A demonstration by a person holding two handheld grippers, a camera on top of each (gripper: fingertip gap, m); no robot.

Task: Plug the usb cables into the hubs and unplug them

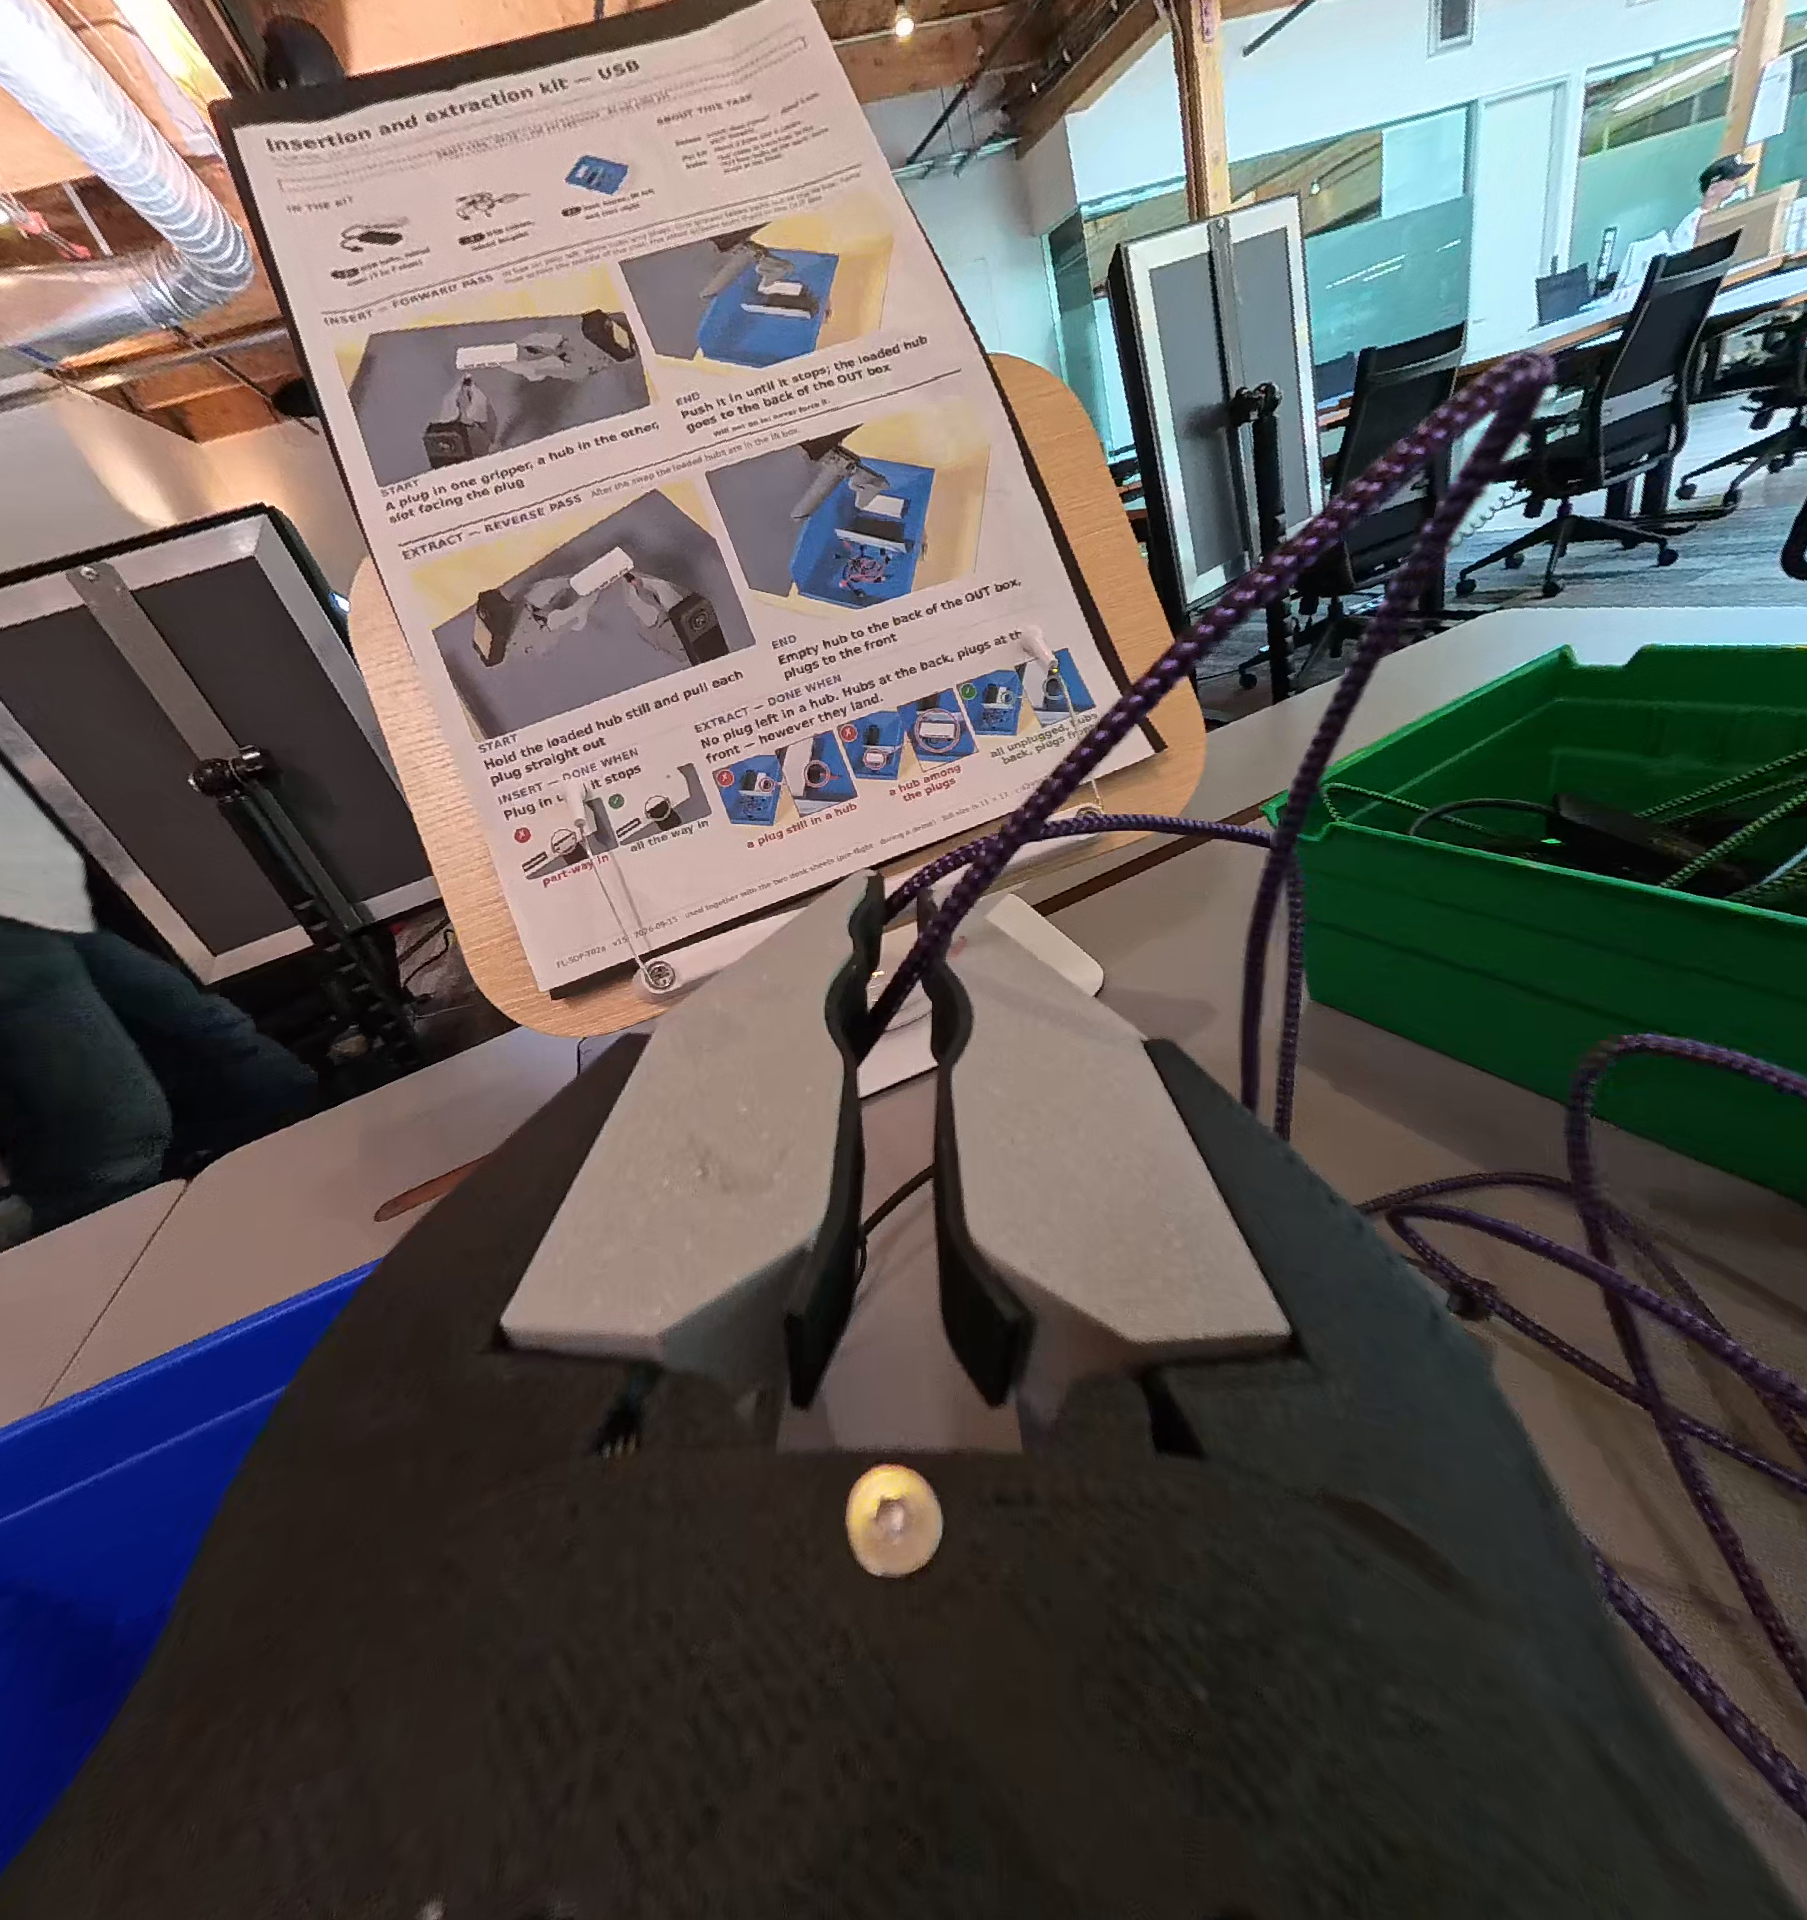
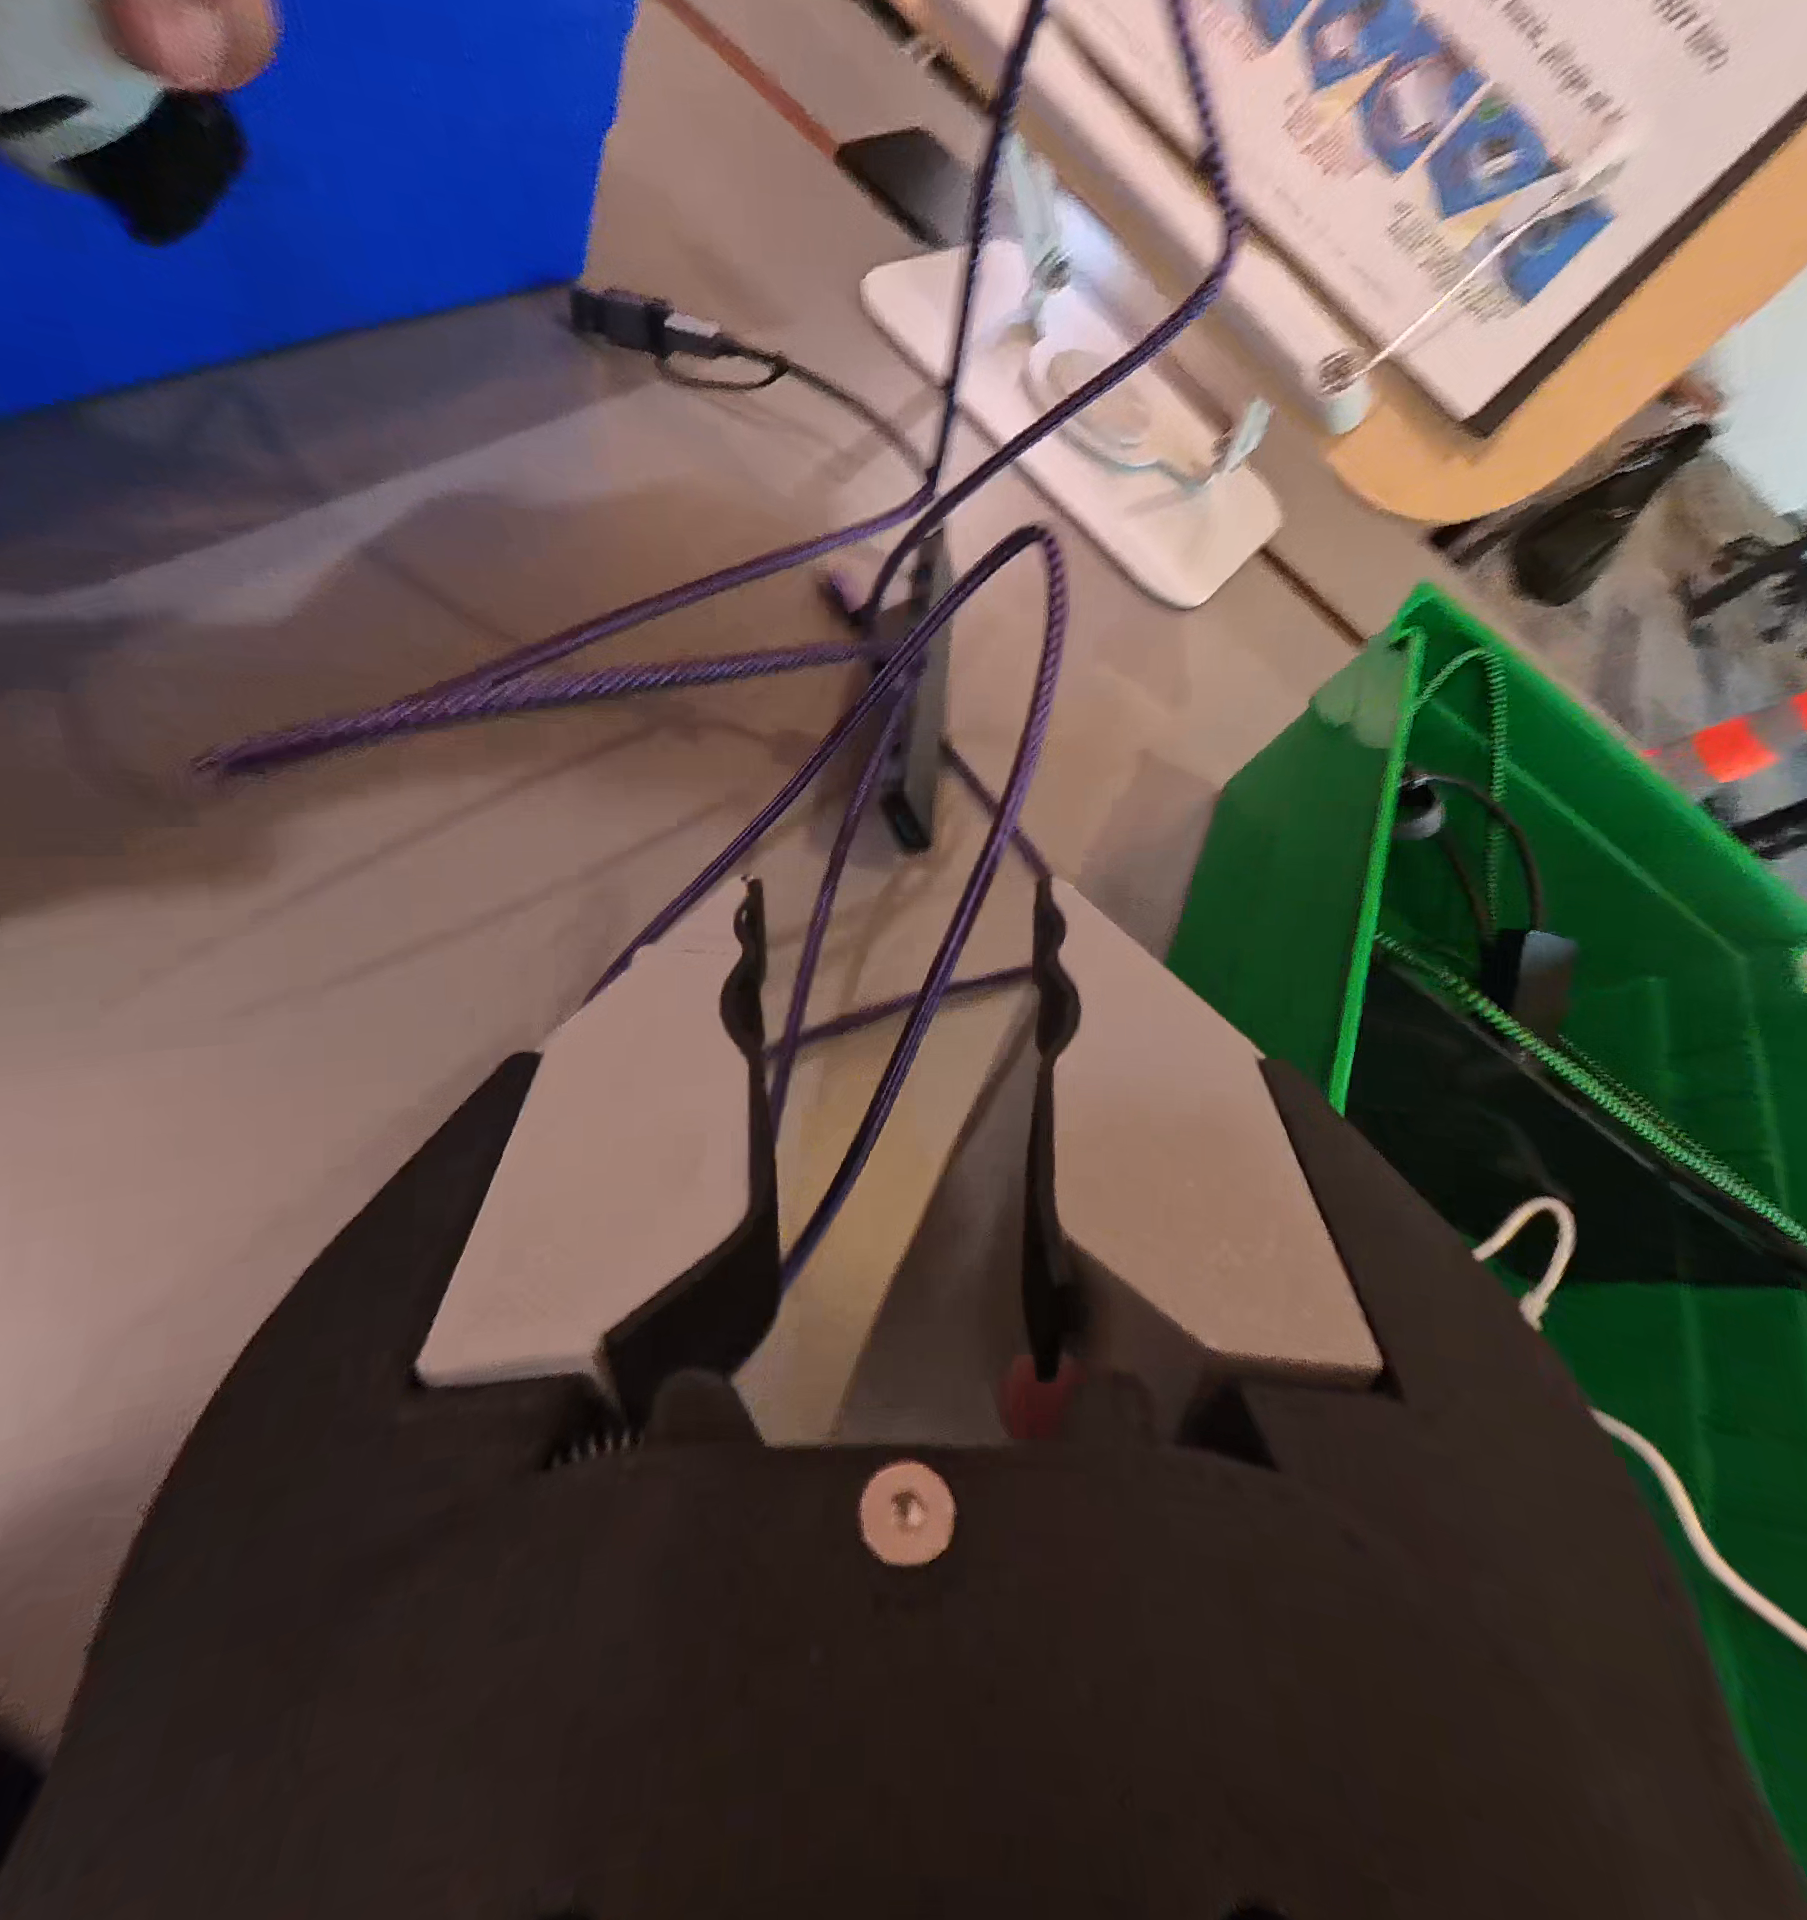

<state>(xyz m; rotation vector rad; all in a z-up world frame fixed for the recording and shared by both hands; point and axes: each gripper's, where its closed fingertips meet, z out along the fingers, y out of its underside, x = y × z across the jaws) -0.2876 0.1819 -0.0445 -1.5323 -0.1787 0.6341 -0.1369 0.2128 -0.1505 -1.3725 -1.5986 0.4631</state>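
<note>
In the left wrist view my left gripper [image 1: 904,935] is raised above the table, its jaws nearly together around a purple braided USB cable [image 1: 1346,582] that arches up and right, then drops to the table. The plug is hidden. In the right wrist view my right gripper [image 2: 897,904] is open and empty, low over the table. Just beyond its tips lies a slim grey hub [image 2: 925,707] with several purple cables [image 2: 525,694] plugged into it. One cable loop passes between the open fingers without being held. The hub's black lead and plug [image 2: 660,322] lie farther off.
A green bin [image 1: 1501,935] holding cables and hubs stands on the right and also shows in the right wrist view [image 2: 1283,883]. A blue bin [image 1: 99,1558] stands on the left. An instruction sheet on a wooden stand [image 1: 670,468] with a white base [image 2: 1169,540] stands behind. A hand [image 2: 182,42] shows over the blue bin. About 20 cm separates my left fingertips from my right.
</note>
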